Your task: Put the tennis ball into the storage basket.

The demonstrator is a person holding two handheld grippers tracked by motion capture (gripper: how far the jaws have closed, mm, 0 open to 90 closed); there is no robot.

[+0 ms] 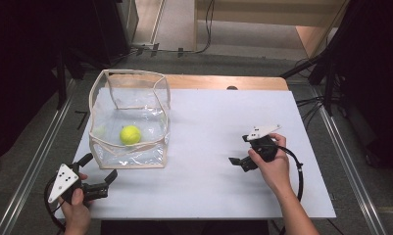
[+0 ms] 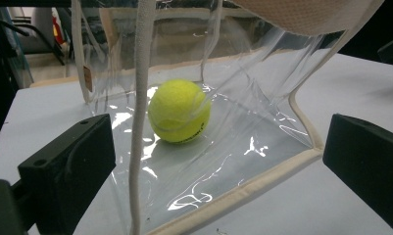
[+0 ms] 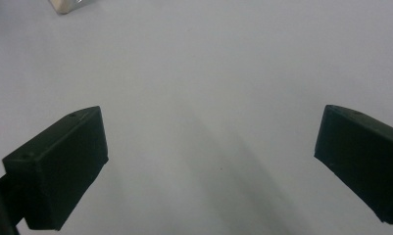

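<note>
A clear plastic bag (image 1: 130, 120) with beige trim stands open on the left of the white table (image 1: 218, 186). A yellow tennis ball (image 1: 130, 134) lies on its floor. My left gripper (image 1: 100, 167) is held just in front of the bag's near left corner, open and empty. In the left gripper view the ball (image 2: 179, 111) shows through the bag's clear wall (image 2: 243, 122), and the left gripper (image 2: 216, 161) has its jaws set wide on either side of the bag's near edge. My right gripper (image 1: 239, 150) hovers over the bare right half of the table, open, and the right gripper (image 3: 211, 152) holds nothing.
The wooden far edge of the table (image 1: 223, 81) shows beyond the white surface. Cables (image 1: 311, 105) and dark stands flank the table on the right. A small shiny corner (image 3: 64, 6) sits at the top left of the right gripper view.
</note>
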